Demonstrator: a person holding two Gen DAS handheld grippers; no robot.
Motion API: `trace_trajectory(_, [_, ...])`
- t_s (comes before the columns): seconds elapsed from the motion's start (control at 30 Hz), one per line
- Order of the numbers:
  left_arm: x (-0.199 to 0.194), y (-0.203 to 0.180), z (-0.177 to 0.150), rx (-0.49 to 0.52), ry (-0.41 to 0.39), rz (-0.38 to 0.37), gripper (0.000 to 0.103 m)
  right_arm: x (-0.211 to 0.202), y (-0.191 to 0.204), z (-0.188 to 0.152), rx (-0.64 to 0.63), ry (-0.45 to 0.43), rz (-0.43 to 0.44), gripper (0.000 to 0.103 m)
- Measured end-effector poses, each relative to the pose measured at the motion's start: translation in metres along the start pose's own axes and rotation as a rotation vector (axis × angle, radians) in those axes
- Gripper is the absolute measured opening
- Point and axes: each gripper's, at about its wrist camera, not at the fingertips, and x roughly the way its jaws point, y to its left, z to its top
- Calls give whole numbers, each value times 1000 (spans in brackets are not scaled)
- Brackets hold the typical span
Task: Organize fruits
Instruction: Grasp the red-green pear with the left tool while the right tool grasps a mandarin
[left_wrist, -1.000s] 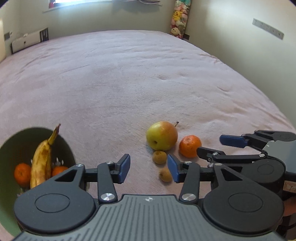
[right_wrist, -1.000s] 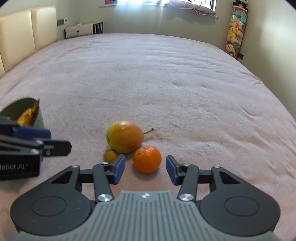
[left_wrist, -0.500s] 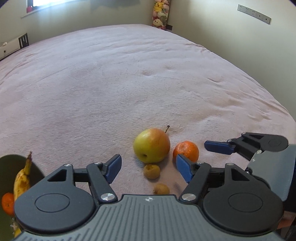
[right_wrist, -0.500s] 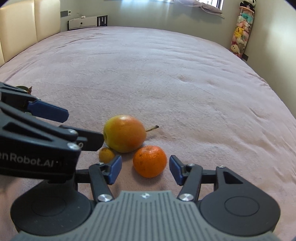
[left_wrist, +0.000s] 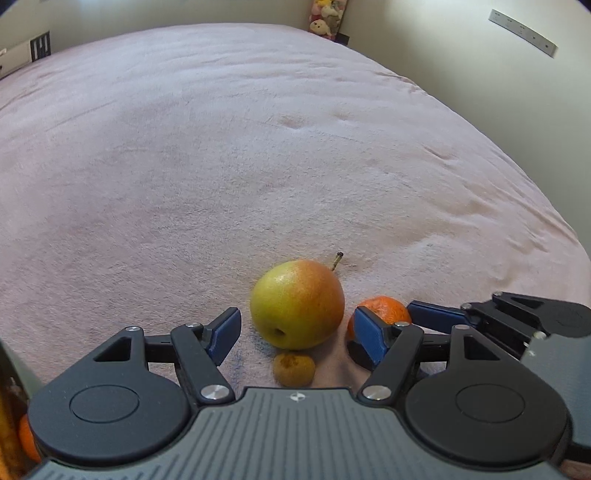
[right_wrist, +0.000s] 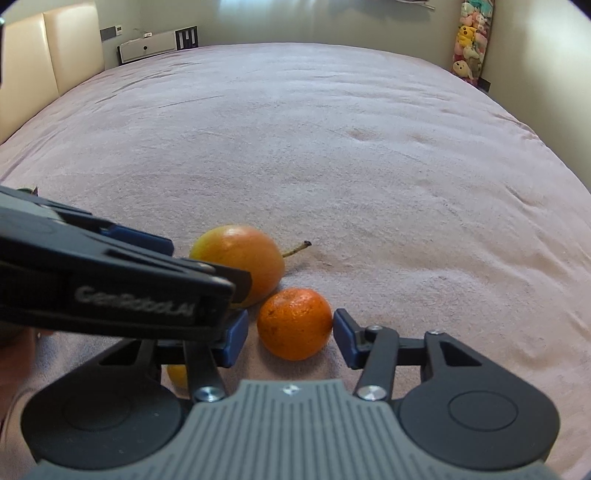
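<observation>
We see the tangerine (left_wrist: 386, 312) half hidden behind the left gripper (left_wrist: 295, 334), whose jaws stand released low around one pear (left_wrist: 297, 304) on the bed (left_wrist: 258, 147). The right gripper (right_wrist: 290, 334) is released around the tangerine. One small brown fruit (left_wrist: 294, 368) lies just beside the pear.

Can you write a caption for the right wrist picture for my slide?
Right gripper open around a mandarin on the pink bedspread, beside a pear.
</observation>
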Motion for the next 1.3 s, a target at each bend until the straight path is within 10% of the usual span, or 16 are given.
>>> trace_trajectory(1.3, [-17,9,7,-123,-11,33,75,-12,-11,15,128,29,11,43])
